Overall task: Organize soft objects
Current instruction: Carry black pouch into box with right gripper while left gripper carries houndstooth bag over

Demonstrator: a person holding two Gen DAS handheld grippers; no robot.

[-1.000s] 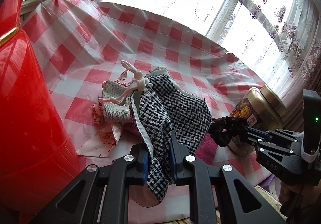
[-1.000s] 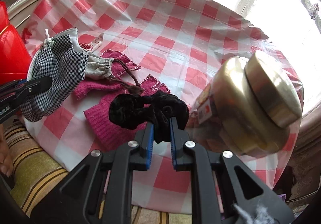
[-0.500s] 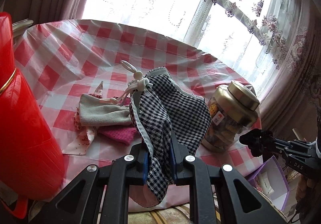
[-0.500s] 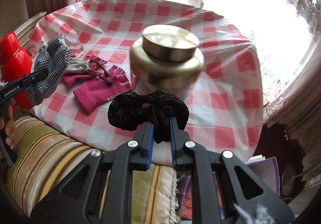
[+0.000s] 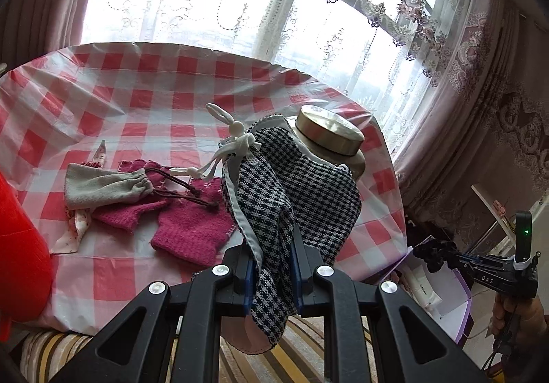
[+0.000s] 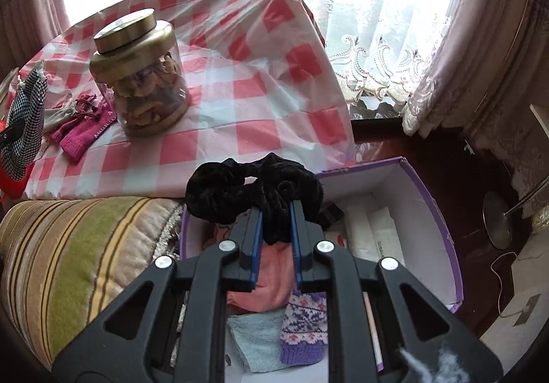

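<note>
1. The black velvet scrunchie (image 6: 254, 190) is pinched between the right tongs (image 6: 276, 239), which are clenched on a fold of it. It hangs over the open purple box (image 6: 442, 218) on the floor beside the bench (image 6: 240, 81). I judge it is held there to be dropped in with the other soft things.
2. Its bunched ring spreads crosswise to the tongs, the long axis running left to right in the right wrist view, with the bigger lobe out to the left.
3. The houndstooth drawstring pouch (image 5: 291, 197) is clamped in the left tongs (image 5: 272, 276), raised above the near edge of the bench. Its long axis runs along the tongs, with the gathered mouth and white cord (image 5: 236, 139) pointing away and up and the closed end drooping below the pads.
4. Held by the lower body like that, the pouch hangs free of the bench, probably waiting its turn for the box.
5. In the box already lie a coral cloth (image 6: 271, 280), a pale blue towel (image 6: 257, 338) and a purple patterned knit (image 6: 303, 328).
6. On the bench are a grey drawstring pouch (image 5: 106, 185) lying over magenta knit gloves (image 5: 192, 228).
7. A gold-lidded jar (image 6: 144, 74) stands near them, not a soft item.
</note>
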